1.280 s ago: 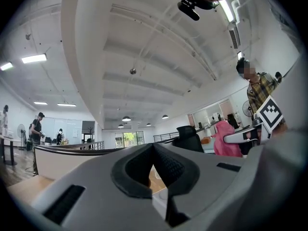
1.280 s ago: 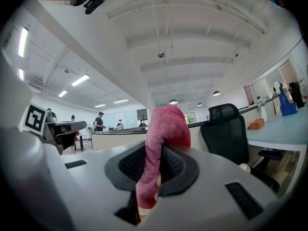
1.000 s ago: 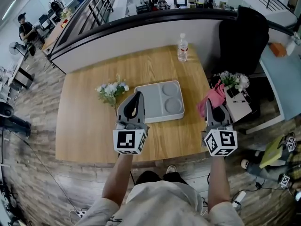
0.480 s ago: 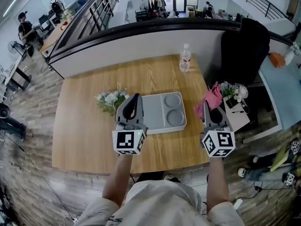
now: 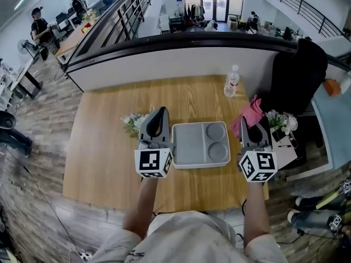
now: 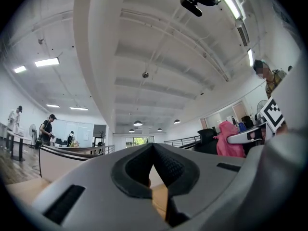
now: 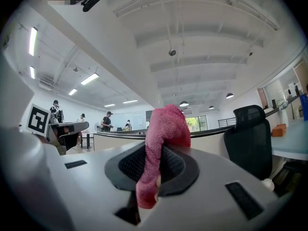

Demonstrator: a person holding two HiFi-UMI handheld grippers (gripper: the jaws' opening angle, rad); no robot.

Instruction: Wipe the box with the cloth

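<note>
The box [image 5: 189, 144] is a flat grey tray with one large compartment and two round wells, lying on the wooden table [image 5: 104, 152]. It sits between my two grippers. My left gripper [image 5: 160, 113] hovers just left of the box, shut with nothing in it; in the left gripper view [image 6: 153, 150] its pads meet at the tip. My right gripper [image 5: 245, 123] hovers at the box's right side, shut on the pink cloth [image 5: 250, 114]. In the right gripper view the cloth [image 7: 163, 129] stands up out of the closed right gripper [image 7: 154, 165].
A small bunch of white flowers [image 5: 131, 123] lies left of the left gripper. A water bottle [image 5: 231, 81] stands at the table's far right. Off the right edge are more flowers [image 5: 282, 121], a side stand and a black chair [image 5: 296, 75]. A curved counter runs behind the table.
The head view has shifted and the table sits further right in it. The left gripper, earlier over the box's left part, is now beside it. The cloth stays in the right gripper.
</note>
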